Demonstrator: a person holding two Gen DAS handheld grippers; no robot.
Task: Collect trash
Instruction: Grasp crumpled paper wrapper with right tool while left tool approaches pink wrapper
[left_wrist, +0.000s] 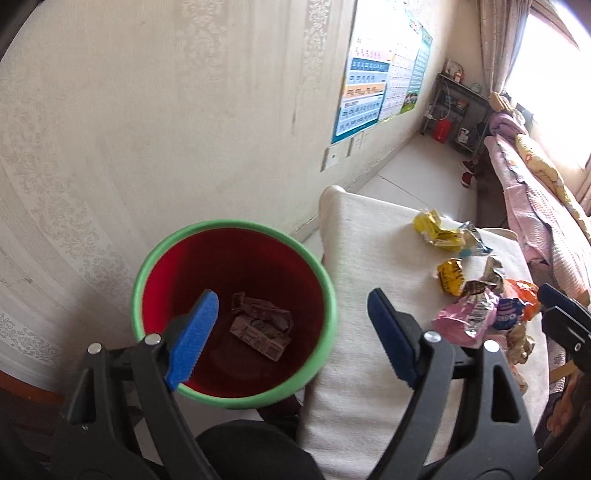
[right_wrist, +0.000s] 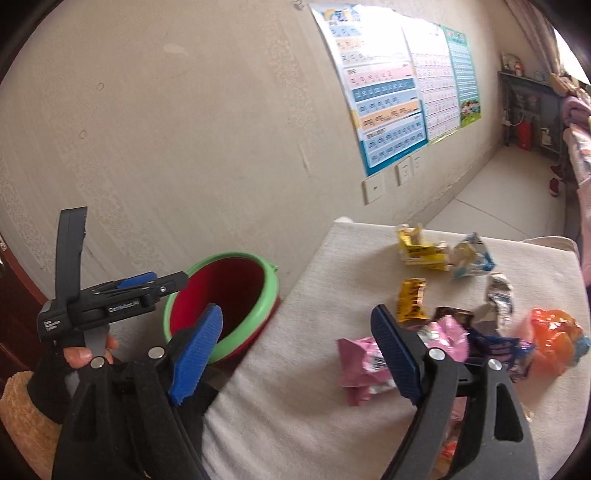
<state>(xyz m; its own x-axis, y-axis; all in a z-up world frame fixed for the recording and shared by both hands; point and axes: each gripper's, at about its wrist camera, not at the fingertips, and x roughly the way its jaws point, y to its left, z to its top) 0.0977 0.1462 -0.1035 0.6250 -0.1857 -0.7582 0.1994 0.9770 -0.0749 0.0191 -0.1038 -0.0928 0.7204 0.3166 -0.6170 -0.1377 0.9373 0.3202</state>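
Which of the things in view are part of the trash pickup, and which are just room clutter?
Job: bin; wrappers in it; pink wrapper; yellow wrappers; orange wrapper.
Clutter: wall posters; shelf; bedding; red shoes.

Patterned wall (left_wrist: 147, 110), charts (right_wrist: 388, 92), sunlit window (left_wrist: 546, 74)

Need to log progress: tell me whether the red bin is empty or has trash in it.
Not empty. The left wrist view looks down into the red bin and shows crumpled wrappers lying on its bottom; most of it is unfilled.
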